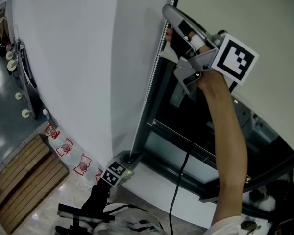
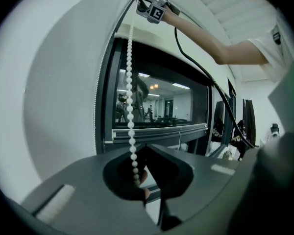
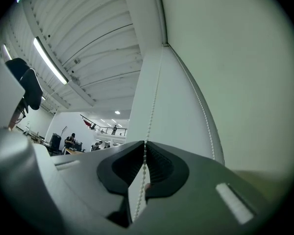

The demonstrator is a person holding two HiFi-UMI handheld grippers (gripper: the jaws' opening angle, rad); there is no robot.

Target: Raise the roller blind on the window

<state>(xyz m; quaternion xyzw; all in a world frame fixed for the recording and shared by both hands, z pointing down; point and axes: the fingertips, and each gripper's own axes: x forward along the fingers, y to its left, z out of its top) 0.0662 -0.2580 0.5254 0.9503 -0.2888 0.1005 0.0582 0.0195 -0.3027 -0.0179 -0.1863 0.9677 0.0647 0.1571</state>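
My right gripper (image 1: 168,12) up high, clamped on bead chain (image 1: 153,70) beside roller blind (image 1: 220,4). Left gripper (image 1: 126,161) low, pinching same chain. I think: pull straight down, slow, keep squeeze tight, low hand must give way.

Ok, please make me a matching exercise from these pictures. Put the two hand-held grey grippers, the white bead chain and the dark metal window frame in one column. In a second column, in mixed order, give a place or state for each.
Column one
1. left gripper
2. right gripper
3. white bead chain
4. dark metal window frame

Column two
a. raised high, shut on the chain
b. runs straight from one gripper to the other
c. held low, shut on the chain
d. fixed in place, just beside the chain

Pairs: 1-c, 2-a, 3-b, 4-d
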